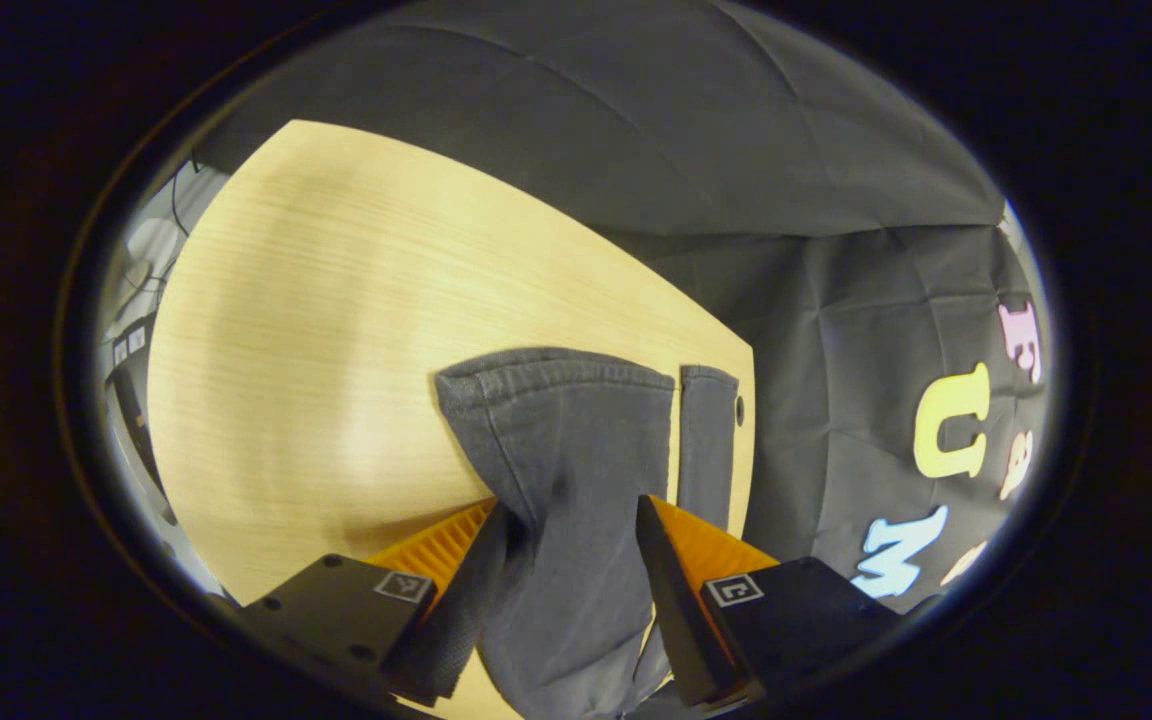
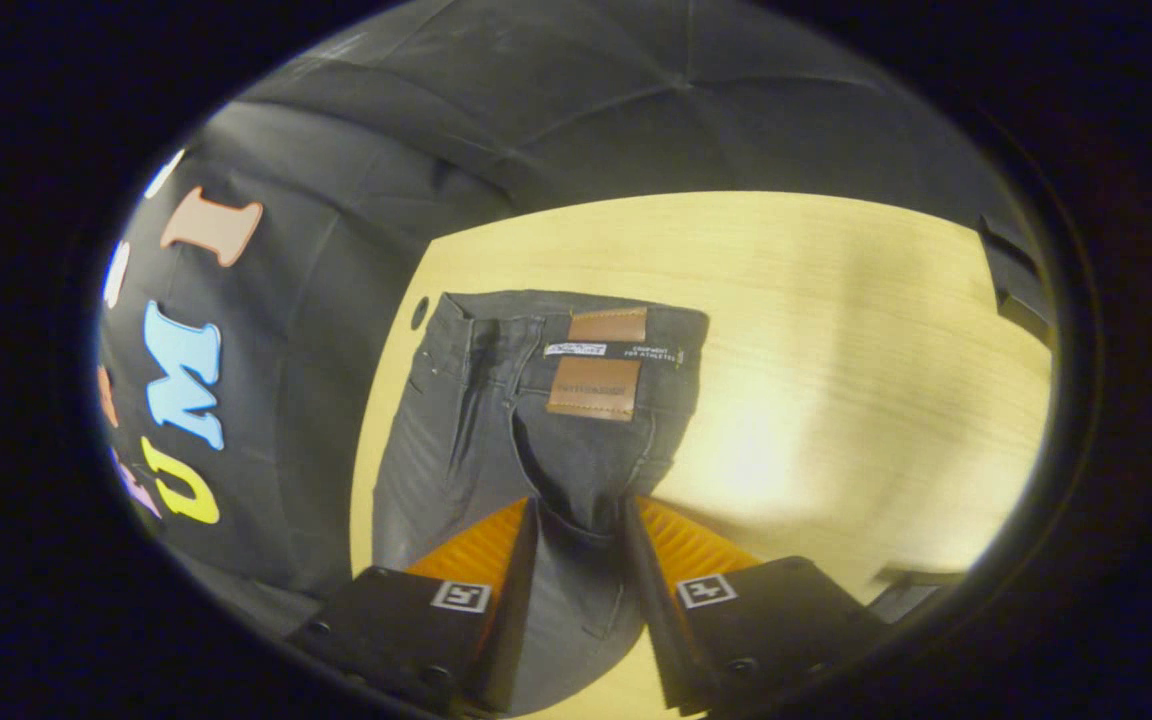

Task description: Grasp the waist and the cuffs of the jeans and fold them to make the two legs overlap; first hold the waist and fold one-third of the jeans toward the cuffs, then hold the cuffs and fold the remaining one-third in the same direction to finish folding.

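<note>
Left gripper view: our left gripper (image 1: 568, 520) holds its jaws part open, with the bunched cuffs (image 1: 576, 420) of the jeans (image 1: 556, 600) between the fingers; a firm pinch we cannot confirm.
Table (image 1: 336, 330): the cuffs lie near its edge.
Right gripper view: our right gripper (image 2: 576, 525) straddles the seat below the waist (image 2: 576, 330), jaws part open.
Advice: we judge both grips should catch every layer, then lift evenly so the legs overlap.
</note>
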Demonstrator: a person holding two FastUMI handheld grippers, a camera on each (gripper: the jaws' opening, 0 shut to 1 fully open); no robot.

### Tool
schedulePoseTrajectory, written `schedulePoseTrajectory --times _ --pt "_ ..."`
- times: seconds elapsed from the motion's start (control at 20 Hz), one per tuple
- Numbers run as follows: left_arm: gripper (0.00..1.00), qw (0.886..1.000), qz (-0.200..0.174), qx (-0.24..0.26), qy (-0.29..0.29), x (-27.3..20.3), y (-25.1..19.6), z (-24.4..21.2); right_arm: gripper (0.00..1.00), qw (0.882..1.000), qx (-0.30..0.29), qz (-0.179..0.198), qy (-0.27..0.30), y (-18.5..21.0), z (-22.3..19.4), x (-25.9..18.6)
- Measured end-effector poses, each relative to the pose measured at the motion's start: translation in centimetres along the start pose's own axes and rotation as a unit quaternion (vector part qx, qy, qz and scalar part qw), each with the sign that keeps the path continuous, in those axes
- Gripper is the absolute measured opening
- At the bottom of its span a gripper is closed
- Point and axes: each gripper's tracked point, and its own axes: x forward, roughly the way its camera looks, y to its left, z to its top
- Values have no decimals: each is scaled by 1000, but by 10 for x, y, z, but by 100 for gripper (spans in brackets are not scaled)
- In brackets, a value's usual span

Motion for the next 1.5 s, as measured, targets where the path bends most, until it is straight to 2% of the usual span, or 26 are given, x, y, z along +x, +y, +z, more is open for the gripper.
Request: schedulePoseTrajectory --times 0.05,0.1,0.15,0.2,0.25,0.3,0.35,0.4,0.45,0.5,0.65,0.85,0.9,0.95,1.0,1.05,1.1,1.15,1.2,1.25,1.3,1.35,1.4,1.45,1.5 --pt "71 1000 6 -3 3 4 4 -3 34 1000 -3 -3 2 -2 -1 2" --pt "58 1000 4 -7 5 5 4 -6 39 1000 -3 -6 4 -4 -3 2" --pt "70 1000 7 -9 5 4 7 -5 30 1000 4 -6 5 -6 -2 3" --pt "51 1000 15 -10 4 4 14 -4 24 1000 14 -1 11 -6 -3 3" --pt "42 1000 20 -14 3 3 19 -3 20 1000 26 6 17 -7 -3 5" --pt "25 1000 19 -16 6 2 20 -3 18 999 39 13 24 -8 -3 6" --pt "21 999 32 -6 8 -2 25 -3 12 998 50 19 30 -7 -2 7" --pt "20 999 42 -3 5 -7 28 -6 10 998 50 24 36 -7 -3 7" --pt "4 999 50 9 15 -5 28 -3 7 998 44 26 40 -6 -3 5" --pt "10 998 54 21 22 -10 26 -4 7 998 38 28 44 -4 -2 4" --pt "10 998 50 14 45 -13 2 -10 2 996 24 56 60 12 3 -17" --pt "10 996 26 -40 72 -28 -37 -10 2 986 38 128 104 62 15 -41" --pt "10 995 22 -58 80 -32 -46 -11 2 983 31 139 116 71 19 -45" --pt "5 993 19 -76 87 -34 -54 -13 2 981 20 147 127 80 23 -49" --pt "5 991 17 -91 93 -36 -63 -14 2 978 9 155 139 90 28 -53" --pt "9 990 17 -101 100 -35 -71 -19 2 975 3 163 149 104 35 -57" --pt "5 988 17 -108 106 -36 -82 -22 2 972 6 171 159 119 42 -61" --pt "10 987 16 -113 114 -34 -94 -27 2 969 16 183 167 138 48 -64" --pt "10 986 15 -120 117 -31 -108 -27 2 965 29 196 172 157 57 -65" --pt "5 984 13 -130 121 -27 -125 -27 2 961 38 206 179 174 62 -65" --pt "10 982 7 -141 123 -21 -142 -25 2 960 40 211 181 190 68 -60" --pt "10 981 2 -147 123 -13 -155 -23 2 960 33 211 179 203 75 -54" --pt "5 982 3 -146 120 -5 -166 -20 2 962 24 208 177 213 79 -49" --pt "9 982 5 -144 119 6 -176 -17 2 962 17 205 178 223 83 -44" --pt "9 982 5 -146 118 16 -185 -13 2 963 16 201 181 235 85 -39"
